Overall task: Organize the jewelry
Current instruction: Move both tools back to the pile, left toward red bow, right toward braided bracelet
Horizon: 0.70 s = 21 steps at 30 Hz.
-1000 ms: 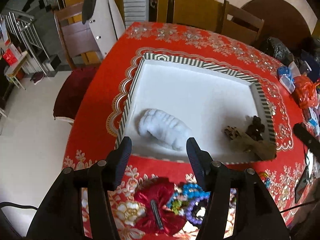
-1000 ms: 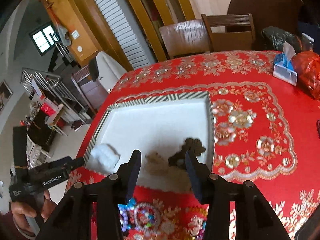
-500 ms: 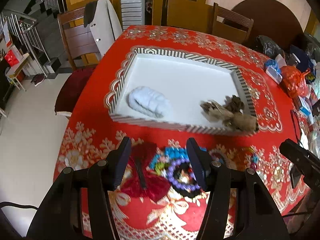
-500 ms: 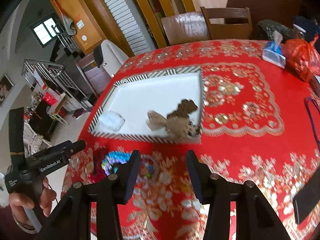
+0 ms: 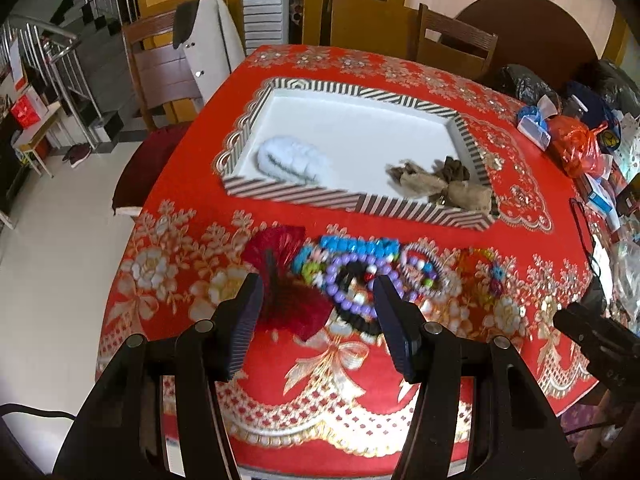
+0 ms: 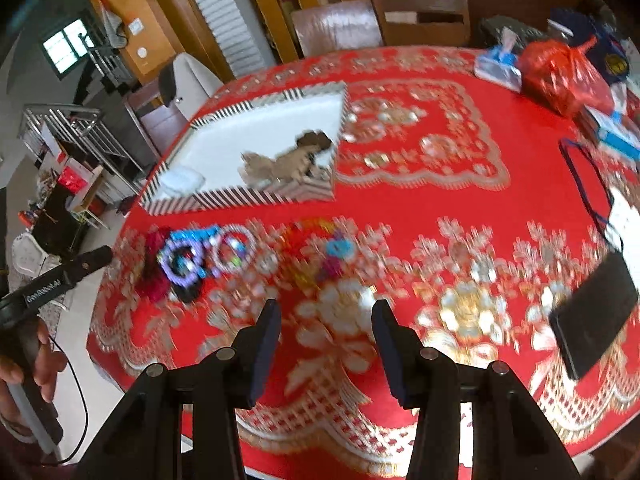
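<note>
- A striped tray (image 5: 404, 205) with a white floor sat on the red floral tablecloth (image 5: 176, 184), toward the far left part of the table.
- Inside the tray, a pale blue-white fluffy piece (image 5: 294, 159) lay near the front left corner, clear of the walls as far as the blur allowed.
- In the tray's front right corner lay a brown fabric bundle (image 5: 442, 184), with a darker brown ruffled piece (image 5: 454, 167) just behind it and touching it; the bundle pressed against the front wall.
- The rest of the tray floor was bare white.
- The jewelry not in the tray lay in a row on the cloth, just in front of the tray's front wall: a dark red bow clip (image 5: 286, 276) at the left, a blue beaded piece (image 5: 358, 245) beside it, a purple bead bracelet (image 5: 352, 280) overlapping a black one, then a pale beaded bracelet (image 5: 424, 268), and a small multicoloured piece (image 5: 486, 270) at the right end.
- The left gripper (image 5: 316, 306) hovered over the bow clip and purple bracelet, its fingers spread apart with nothing between the pads.
- The right gripper (image 6: 325, 330) hung above bare tablecloth near the table's front edge, well to the right of the jewelry row, fingers part-open and empty.
- A hand (image 6: 28, 372) held the left gripper's handle at the left edge of the right wrist view.
- A black flat object (image 6: 592, 316) lay on the cloth at the right, and a red plastic bag (image 6: 560, 74) stood at the far right side.
</note>
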{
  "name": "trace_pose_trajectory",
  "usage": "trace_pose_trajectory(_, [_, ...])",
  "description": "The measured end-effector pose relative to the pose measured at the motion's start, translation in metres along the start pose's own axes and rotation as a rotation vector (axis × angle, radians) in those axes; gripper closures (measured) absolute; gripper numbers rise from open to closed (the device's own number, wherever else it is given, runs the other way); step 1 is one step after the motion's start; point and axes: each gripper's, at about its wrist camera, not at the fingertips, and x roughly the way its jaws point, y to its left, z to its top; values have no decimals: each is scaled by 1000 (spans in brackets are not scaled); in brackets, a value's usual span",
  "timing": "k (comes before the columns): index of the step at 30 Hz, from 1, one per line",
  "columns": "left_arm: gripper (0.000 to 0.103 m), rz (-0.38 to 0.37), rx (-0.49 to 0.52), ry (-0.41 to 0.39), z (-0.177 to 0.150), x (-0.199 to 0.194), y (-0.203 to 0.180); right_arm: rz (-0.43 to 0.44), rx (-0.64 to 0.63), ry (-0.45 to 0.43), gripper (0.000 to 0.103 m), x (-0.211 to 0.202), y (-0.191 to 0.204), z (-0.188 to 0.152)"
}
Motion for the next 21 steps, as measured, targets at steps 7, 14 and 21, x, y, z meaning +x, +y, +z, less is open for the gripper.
trace_pose_trajectory(7, [46,13,-46,32,-17,1,19,-3,10,13,58,3,-8,-7])
trace_pose_trajectory(14, [46,22,-108,58,-23,3,45,15,6,24,58,12,2,1])
trace_pose_trajectory(21, [46,33,-160,87,-24,9,67,45,-33,37,58,24,21,11])
